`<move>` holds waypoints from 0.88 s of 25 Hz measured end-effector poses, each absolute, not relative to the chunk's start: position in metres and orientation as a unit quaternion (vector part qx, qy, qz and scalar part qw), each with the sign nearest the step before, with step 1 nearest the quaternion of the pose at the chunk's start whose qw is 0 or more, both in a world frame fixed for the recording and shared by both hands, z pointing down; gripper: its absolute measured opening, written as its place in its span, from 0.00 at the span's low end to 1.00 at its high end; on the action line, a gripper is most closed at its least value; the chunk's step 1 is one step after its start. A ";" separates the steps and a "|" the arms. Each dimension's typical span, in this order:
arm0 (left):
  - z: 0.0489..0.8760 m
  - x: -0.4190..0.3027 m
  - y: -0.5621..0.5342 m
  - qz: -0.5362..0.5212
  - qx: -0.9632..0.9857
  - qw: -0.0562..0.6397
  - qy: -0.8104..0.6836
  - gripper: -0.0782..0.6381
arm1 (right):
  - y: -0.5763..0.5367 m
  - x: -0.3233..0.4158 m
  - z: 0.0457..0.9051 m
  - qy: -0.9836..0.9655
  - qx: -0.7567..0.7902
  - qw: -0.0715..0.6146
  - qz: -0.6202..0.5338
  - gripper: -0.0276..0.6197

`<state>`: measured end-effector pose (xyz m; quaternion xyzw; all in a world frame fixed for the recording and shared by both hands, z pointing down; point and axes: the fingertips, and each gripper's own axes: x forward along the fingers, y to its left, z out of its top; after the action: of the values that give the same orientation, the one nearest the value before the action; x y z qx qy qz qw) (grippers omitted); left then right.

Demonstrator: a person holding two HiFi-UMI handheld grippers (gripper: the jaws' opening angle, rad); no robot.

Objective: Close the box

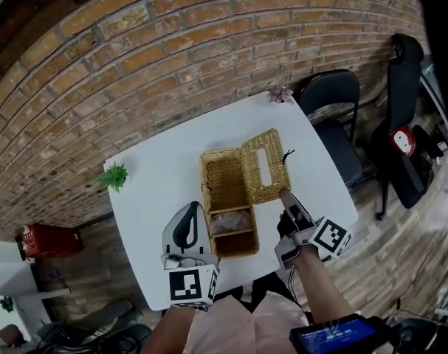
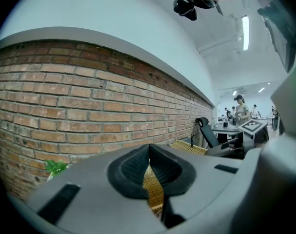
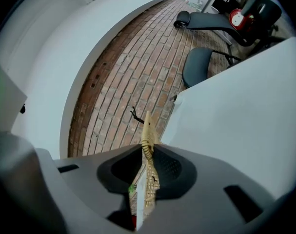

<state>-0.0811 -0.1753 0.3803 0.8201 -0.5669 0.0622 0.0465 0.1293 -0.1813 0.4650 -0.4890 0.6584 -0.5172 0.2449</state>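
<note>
The tan wicker box [image 1: 207,186] mid-way along the white desk's [image 1: 161,172] near edge looks light, stiff and brittle, so the left gripper [image 1: 193,209] pinching its wall and the right gripper [image 1: 285,197] pinching the open woven lid's [image 1: 265,165] free edge seem sound holds.

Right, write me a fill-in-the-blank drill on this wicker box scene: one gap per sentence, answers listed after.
1. The right gripper is clamped on the edge of the box's open ___.
2. The box stands on a ___ table.
3. Behind the table rises a ___ wall.
4. A small green plant sits at the table's ___ edge in the head view.

Missing words: lid; white; brick; left.
</note>
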 end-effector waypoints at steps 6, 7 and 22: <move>0.376 -0.087 -0.173 0.055 0.818 0.048 -0.570 0.12 | -0.179 0.116 0.452 0.680 -0.495 0.217 -0.496 0.17; 0.376 -0.089 -0.173 0.054 0.818 0.048 -0.571 0.12 | -0.178 0.114 0.451 0.680 -0.497 0.214 -0.495 0.18; 0.374 -0.110 -0.161 0.047 0.809 0.049 -0.584 0.12 | -0.181 0.082 0.431 0.743 -0.494 0.139 -0.429 0.20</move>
<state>-0.1105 -0.1614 0.3745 0.8087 -0.5843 0.0472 0.0491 0.0823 -0.1812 0.4311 -0.4937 0.7433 -0.4294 0.1391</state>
